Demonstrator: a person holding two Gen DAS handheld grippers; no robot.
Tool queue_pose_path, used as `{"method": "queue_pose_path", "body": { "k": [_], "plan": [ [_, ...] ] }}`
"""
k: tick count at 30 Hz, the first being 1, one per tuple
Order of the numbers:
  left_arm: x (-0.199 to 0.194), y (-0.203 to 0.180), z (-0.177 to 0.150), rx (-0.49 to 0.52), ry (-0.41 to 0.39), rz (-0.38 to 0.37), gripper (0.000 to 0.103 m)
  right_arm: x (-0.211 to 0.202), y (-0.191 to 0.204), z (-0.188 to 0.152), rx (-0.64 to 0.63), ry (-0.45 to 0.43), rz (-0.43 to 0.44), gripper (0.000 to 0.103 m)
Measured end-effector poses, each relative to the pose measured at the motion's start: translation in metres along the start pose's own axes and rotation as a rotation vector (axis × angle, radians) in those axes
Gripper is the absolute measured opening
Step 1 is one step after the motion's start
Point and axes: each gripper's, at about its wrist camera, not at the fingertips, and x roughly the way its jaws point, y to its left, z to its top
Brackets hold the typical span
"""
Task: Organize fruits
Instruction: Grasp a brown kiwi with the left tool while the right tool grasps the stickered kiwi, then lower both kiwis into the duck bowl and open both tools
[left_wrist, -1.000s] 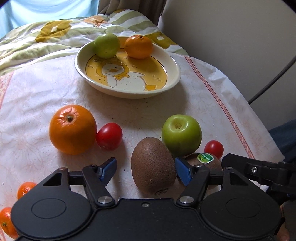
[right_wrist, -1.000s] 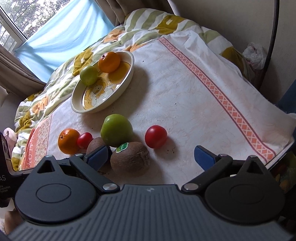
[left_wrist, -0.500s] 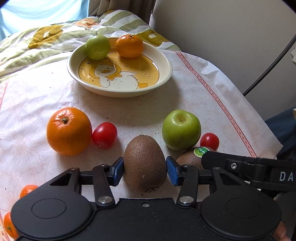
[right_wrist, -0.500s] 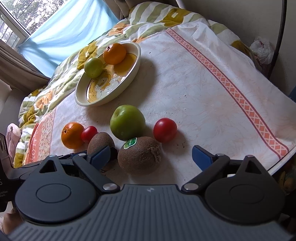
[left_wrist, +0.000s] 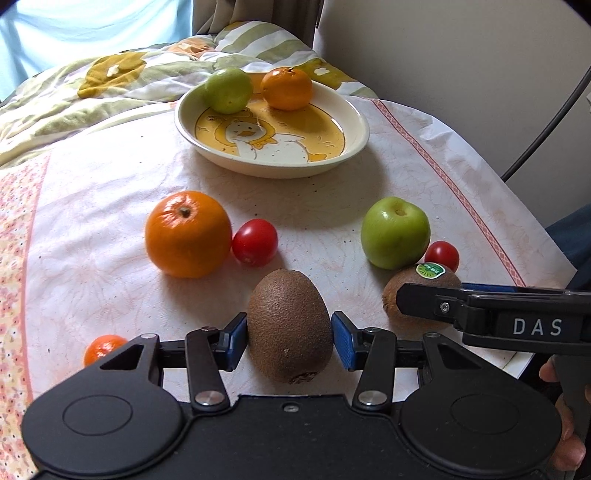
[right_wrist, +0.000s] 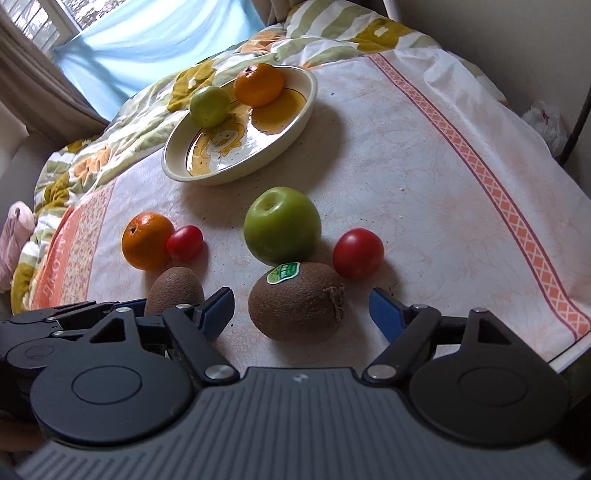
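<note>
Left gripper (left_wrist: 289, 338) clamped on plain kiwi (left_wrist: 289, 326); right gripper (right_wrist: 301, 308) spread wide, holding nothing.

Both blue pads touch the plain kiwi (upright on the cloth (left_wrist: 110, 177)). The stickered kiwi (right_wrist: 297, 301) lies between the right fingers, untouched. Green apple (right_wrist: 282, 225) just behind it; plate (left_wrist: 356, 146) beyond holds 2 fruits.

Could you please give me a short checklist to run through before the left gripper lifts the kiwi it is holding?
1. Left gripper pads against the plain kiwi: ok.
2. Grip centred on the kiwi's sides: ok.
3. Right gripper open around the stickered kiwi, not yet gripping: ok.
4. Free space in the plate beside the small apple and small orange: ok.
5. Grip firm enough: cannot tell.
</note>
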Motion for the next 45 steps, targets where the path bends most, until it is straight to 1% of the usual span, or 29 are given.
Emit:
{"method": "queue_pose_path", "body": {
  "k": [5,7,9,10,11,15,21,29,36,40,45],
  "plan": [
    [-0.005,0.007,-0.006,-0.015,-0.005,0.017,0.053,0.004,0.013,0.0,-0.081,-0.015,-0.031,0.094],
    [-0.008,0.01,-0.008,-0.025,-0.009,0.023,0.053,0.008,0.017,0.0,-0.107,-0.012,-0.051,0.091],
    [-0.011,0.012,-0.01,-0.031,-0.014,0.032,0.053,0.012,0.021,-0.001,-0.137,-0.006,-0.065,0.083],
    [-0.012,0.013,-0.011,-0.033,-0.016,0.038,0.053,0.013,0.023,-0.002,-0.148,-0.002,-0.07,0.082],
    [-0.013,0.015,-0.012,-0.036,-0.017,0.041,0.053,0.014,0.025,-0.004,-0.162,-0.002,-0.084,0.079],
    [-0.018,0.019,-0.016,-0.051,-0.022,0.047,0.053,0.014,0.029,-0.008,-0.204,-0.012,-0.11,0.077],
    [-0.031,0.022,-0.019,-0.07,-0.041,0.05,0.053,0.004,0.03,-0.009,-0.189,-0.023,-0.091,0.076],
    [-0.058,0.019,-0.012,-0.094,-0.092,0.045,0.053,-0.026,0.039,0.001,-0.194,-0.06,-0.062,0.075],
    [-0.087,0.015,0.003,-0.111,-0.152,0.047,0.053,-0.058,0.047,0.021,-0.18,-0.117,-0.017,0.075],
    [-0.094,0.015,0.024,-0.117,-0.188,0.066,0.053,-0.07,0.048,0.044,-0.186,-0.151,0.008,0.075],
    [-0.097,0.016,0.054,-0.124,-0.228,0.082,0.053,-0.07,0.046,0.082,-0.188,-0.182,0.036,0.075]
  ]
}}
